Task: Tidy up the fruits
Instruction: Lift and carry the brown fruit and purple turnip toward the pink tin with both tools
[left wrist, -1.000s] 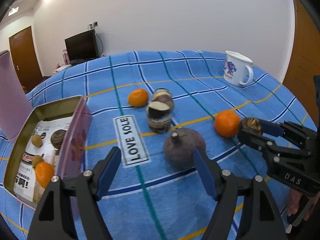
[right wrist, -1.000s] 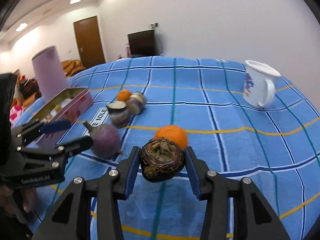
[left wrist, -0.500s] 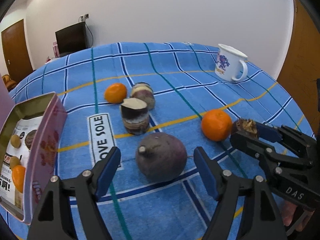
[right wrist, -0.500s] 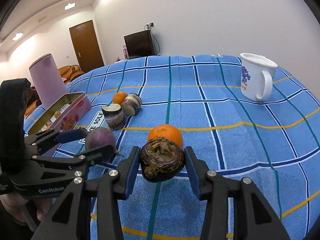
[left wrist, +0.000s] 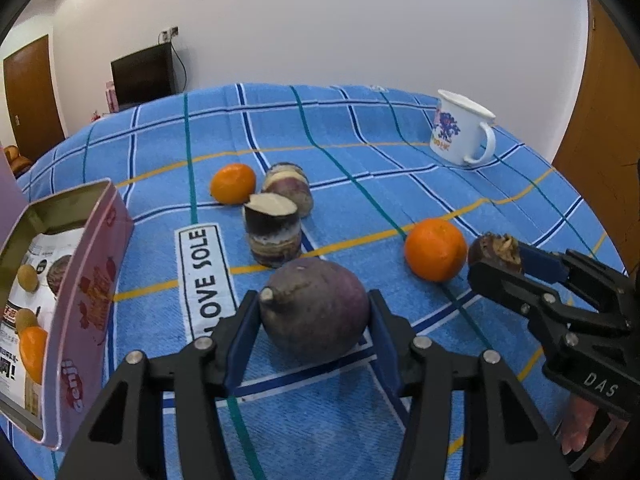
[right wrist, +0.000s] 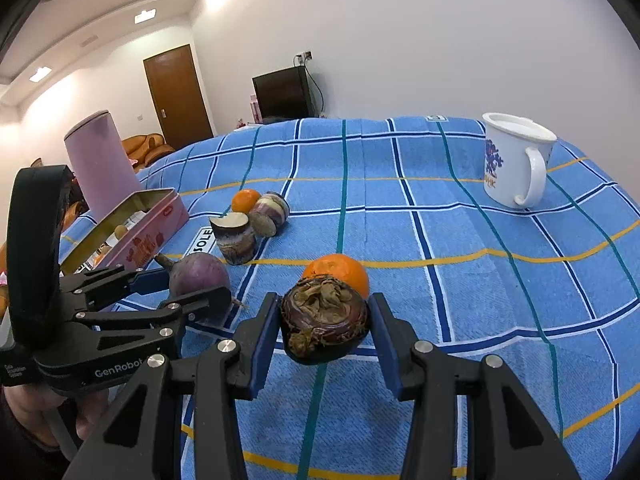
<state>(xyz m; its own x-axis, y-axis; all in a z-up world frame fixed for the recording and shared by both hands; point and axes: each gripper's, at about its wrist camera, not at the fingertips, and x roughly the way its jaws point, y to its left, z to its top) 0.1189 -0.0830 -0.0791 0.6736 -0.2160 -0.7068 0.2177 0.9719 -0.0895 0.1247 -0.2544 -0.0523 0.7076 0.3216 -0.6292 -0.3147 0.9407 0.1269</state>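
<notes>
Left wrist view: my left gripper [left wrist: 314, 314] has its pads against the purple root [left wrist: 316, 308], low centre frame. My right gripper [right wrist: 323, 322] grips the dark fruit [right wrist: 324, 318], bottom centre, clear of the cloth.

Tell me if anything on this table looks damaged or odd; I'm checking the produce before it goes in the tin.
Two pieces stand out: the cut chunk standing upright behind the purple root, and another cut piece lying on its side against it, both showing pale flesh. The dark fruit in the right gripper has a dried, shrivelled top.
</notes>
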